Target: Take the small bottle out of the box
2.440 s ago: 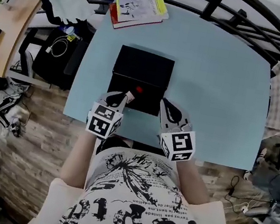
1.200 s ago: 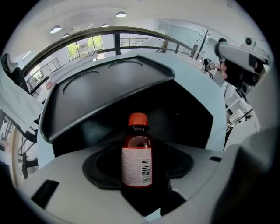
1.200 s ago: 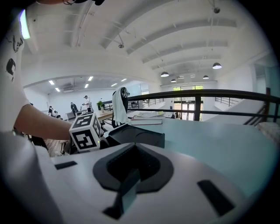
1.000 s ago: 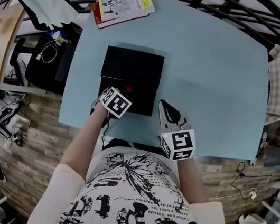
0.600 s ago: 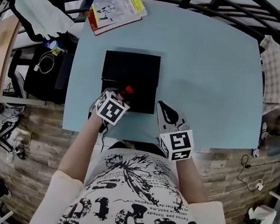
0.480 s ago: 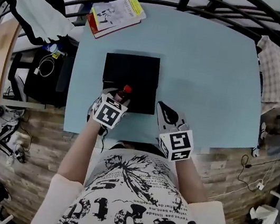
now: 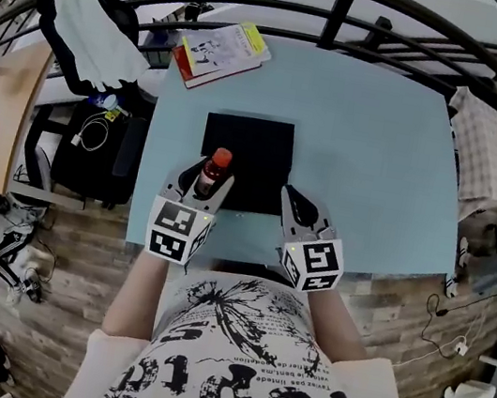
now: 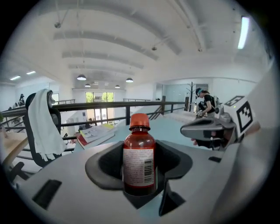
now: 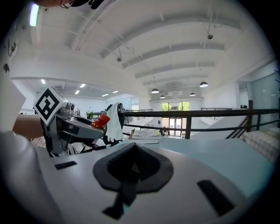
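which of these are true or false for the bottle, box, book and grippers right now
1. The left gripper grips the small bottle upright. True.
2. The small bottle's cap is blue. False: it is red.
3. The right gripper clamps the box. False: its fingers are together on nothing.
4. A book lies on the table beyond the box. True.

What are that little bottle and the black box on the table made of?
Small bottle: amber, see-through and glossy, probably plastic or glass; its orange-red cap looks like plastic. Black box: matte, flat-sided, likely cardboard, though I can't tell for sure.
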The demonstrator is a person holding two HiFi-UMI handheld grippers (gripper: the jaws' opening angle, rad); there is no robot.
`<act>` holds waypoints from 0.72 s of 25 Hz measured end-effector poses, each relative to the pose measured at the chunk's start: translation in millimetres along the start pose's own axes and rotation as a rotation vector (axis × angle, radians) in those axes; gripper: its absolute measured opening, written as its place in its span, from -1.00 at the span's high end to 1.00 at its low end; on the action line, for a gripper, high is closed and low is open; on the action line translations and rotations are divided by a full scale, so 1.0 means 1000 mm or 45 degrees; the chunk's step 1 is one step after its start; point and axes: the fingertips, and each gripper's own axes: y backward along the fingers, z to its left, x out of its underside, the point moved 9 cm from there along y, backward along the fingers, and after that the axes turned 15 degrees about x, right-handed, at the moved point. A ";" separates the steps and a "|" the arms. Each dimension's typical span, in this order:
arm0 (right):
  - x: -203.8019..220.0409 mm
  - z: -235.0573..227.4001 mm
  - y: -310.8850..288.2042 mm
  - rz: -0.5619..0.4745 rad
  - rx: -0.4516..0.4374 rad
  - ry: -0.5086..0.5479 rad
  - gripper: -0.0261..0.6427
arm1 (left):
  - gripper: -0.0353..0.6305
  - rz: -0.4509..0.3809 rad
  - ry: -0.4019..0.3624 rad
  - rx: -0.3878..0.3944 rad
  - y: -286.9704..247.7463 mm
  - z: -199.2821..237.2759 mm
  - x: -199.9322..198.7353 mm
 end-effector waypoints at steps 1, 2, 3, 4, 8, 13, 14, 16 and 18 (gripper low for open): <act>-0.004 0.003 0.001 -0.020 -0.001 -0.002 0.90 | 0.21 -0.052 -0.009 -0.008 0.009 0.000 -0.005; -0.008 0.005 0.003 -0.039 -0.003 -0.004 0.90 | 0.21 -0.101 -0.022 -0.017 0.018 -0.001 -0.009; -0.013 0.007 0.004 -0.057 -0.004 -0.004 0.90 | 0.21 -0.149 -0.038 -0.027 0.026 -0.002 -0.013; -0.017 0.008 0.006 -0.076 -0.005 -0.003 0.90 | 0.21 -0.195 -0.055 -0.036 0.034 -0.003 -0.018; -0.035 0.014 0.014 -0.144 -0.009 0.003 0.90 | 0.21 -0.361 -0.100 -0.063 0.062 -0.007 -0.029; -0.052 0.021 0.020 -0.209 -0.019 0.007 0.90 | 0.21 -0.484 -0.128 -0.092 0.083 -0.009 -0.033; -0.054 0.021 0.021 -0.220 -0.020 0.010 0.90 | 0.21 -0.494 -0.133 -0.097 0.085 -0.010 -0.034; -0.058 0.022 0.023 -0.237 -0.020 0.019 0.90 | 0.21 -0.505 -0.137 -0.104 0.088 -0.010 -0.035; -0.060 0.022 0.024 -0.246 -0.019 0.024 0.90 | 0.21 -0.511 -0.135 -0.109 0.089 -0.010 -0.035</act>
